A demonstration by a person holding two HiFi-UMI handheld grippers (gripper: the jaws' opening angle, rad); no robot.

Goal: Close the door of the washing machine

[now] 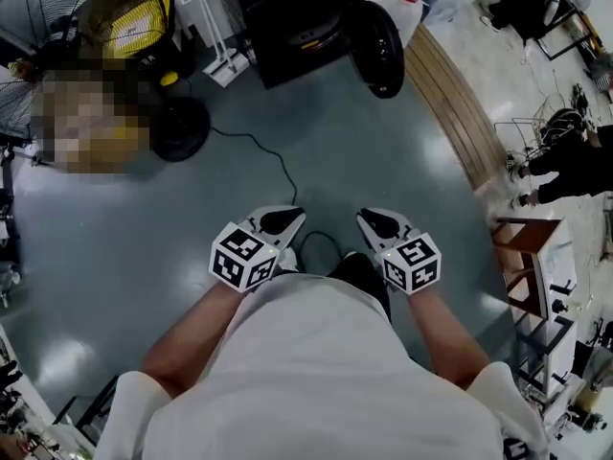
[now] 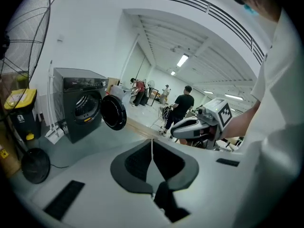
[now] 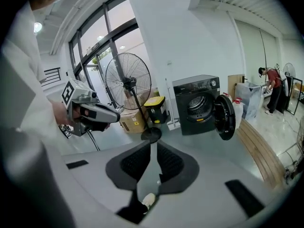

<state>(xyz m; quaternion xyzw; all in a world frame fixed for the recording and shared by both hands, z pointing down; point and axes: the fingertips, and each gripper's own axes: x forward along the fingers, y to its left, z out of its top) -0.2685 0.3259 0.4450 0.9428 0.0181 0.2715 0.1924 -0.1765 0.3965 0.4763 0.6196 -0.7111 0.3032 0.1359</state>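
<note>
The dark washing machine (image 1: 292,22) stands at the far side of the grey floor, its round door (image 1: 375,46) swung open to the right. It also shows in the left gripper view, machine (image 2: 76,108) and door (image 2: 114,112), and in the right gripper view, machine (image 3: 197,103) and door (image 3: 225,117). Both grippers are held close to the person's body, well short of the machine. My left gripper (image 1: 278,223) (image 2: 152,140) is shut and empty. My right gripper (image 1: 378,223) (image 3: 153,144) has its jaws a narrow slit apart with nothing between them.
A standing fan (image 3: 128,82) with a round base (image 1: 180,127), a yellow-lidded bin (image 3: 156,109) and a cardboard box (image 3: 133,122) stand left of the machine. A black cable (image 1: 273,166) runs across the floor. A wooden strip (image 1: 455,103) borders the right. People (image 2: 180,106) stand far behind.
</note>
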